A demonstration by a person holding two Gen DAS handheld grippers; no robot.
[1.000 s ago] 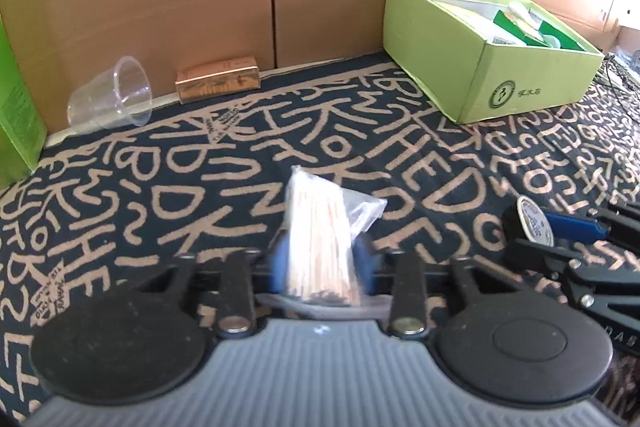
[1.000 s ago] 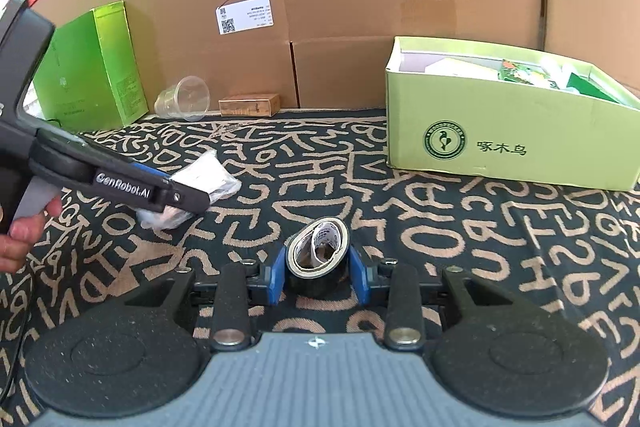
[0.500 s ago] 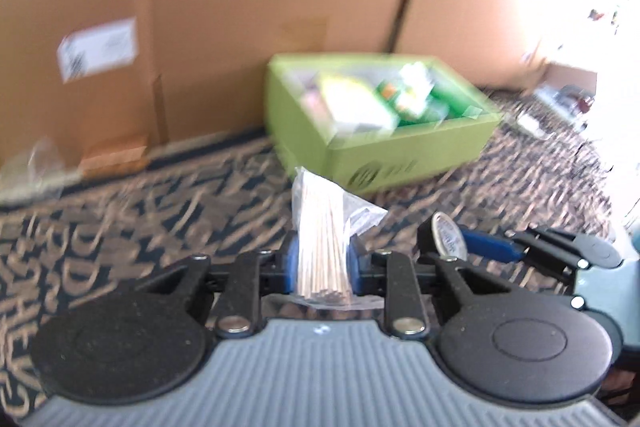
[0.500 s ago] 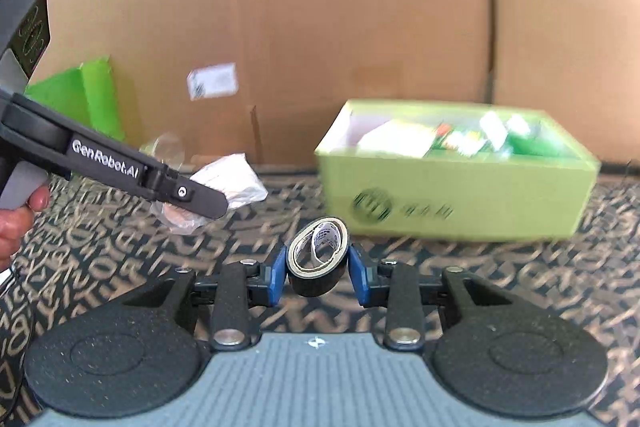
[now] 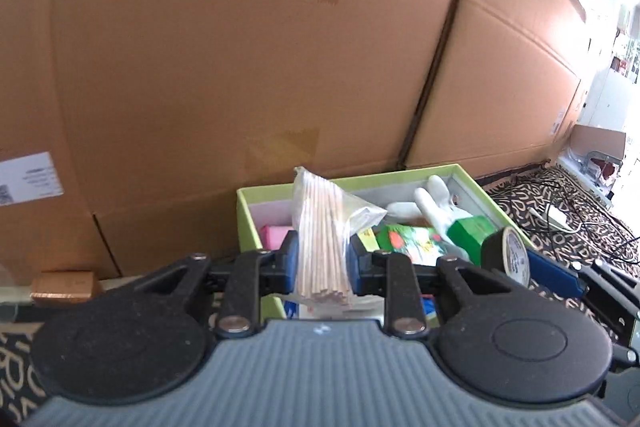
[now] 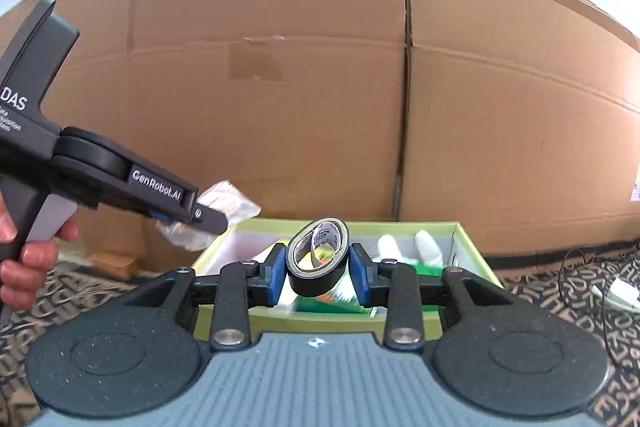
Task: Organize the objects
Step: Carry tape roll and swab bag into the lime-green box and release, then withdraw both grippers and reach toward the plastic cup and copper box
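Left wrist view: I am seeing the left gripper (image 5: 322, 263) clamping a clear bag of wooden sticks (image 5: 325, 239) between its blue pads (image 5: 289, 259), the bag standing upright. The bag is hanging over the near left corner of the open green box (image 5: 245, 223), which is sitting against the cardboard wall (image 5: 240, 67). Packets and white plastic pieces are lying inside the box. The right gripper (image 5: 532, 267) is showing at the right, pinching a roll of black tape (image 5: 507, 255).

Right wrist view: I am watching the right gripper (image 6: 318, 269) squeezing the roll of black tape (image 6: 318, 259) into an oval, over the near edge of the green box (image 6: 472, 247). The left gripper (image 6: 208, 221) is reaching in from the left, gripping the bag of wooden sticks (image 6: 224, 203) above the box's left edge.
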